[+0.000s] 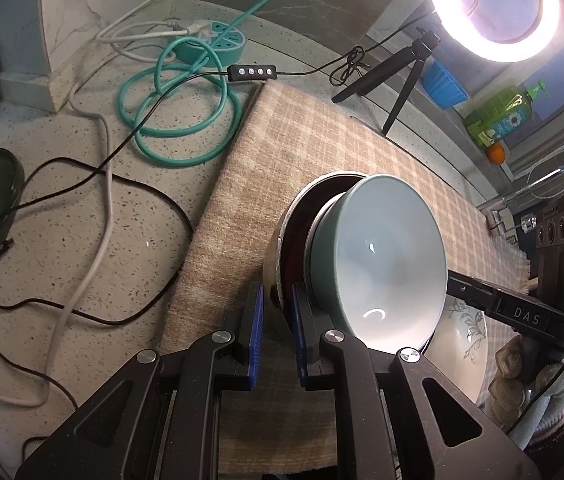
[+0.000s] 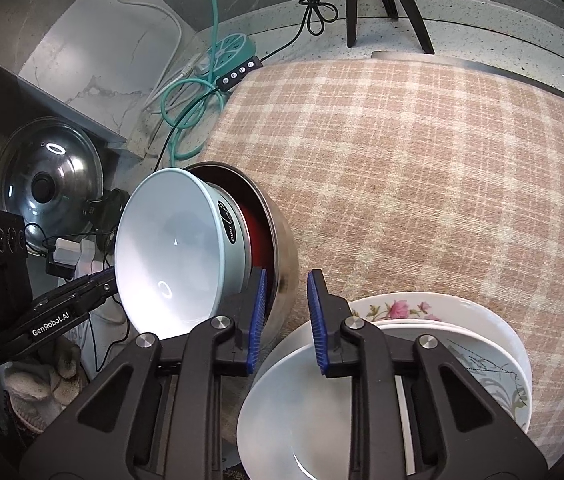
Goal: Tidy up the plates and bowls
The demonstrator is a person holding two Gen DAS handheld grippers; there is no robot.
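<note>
A pale blue-green bowl sits tilted inside a steel bowl with a red inside, above the plaid mat. My left gripper is shut on the steel bowl's rim, one pad outside and one inside. In the right wrist view the blue-green bowl and steel bowl stand at the left. My right gripper straddles the steel bowl's wall; whether its pads touch it is unclear. Below it lies a stack of white plates, one flowered, with a white bowl in front.
The plaid mat covers the counter. Teal and black cables, a teal power strip, a ring light on a tripod, a green soap bottle and a tap ring it. A pot lid leans at the left.
</note>
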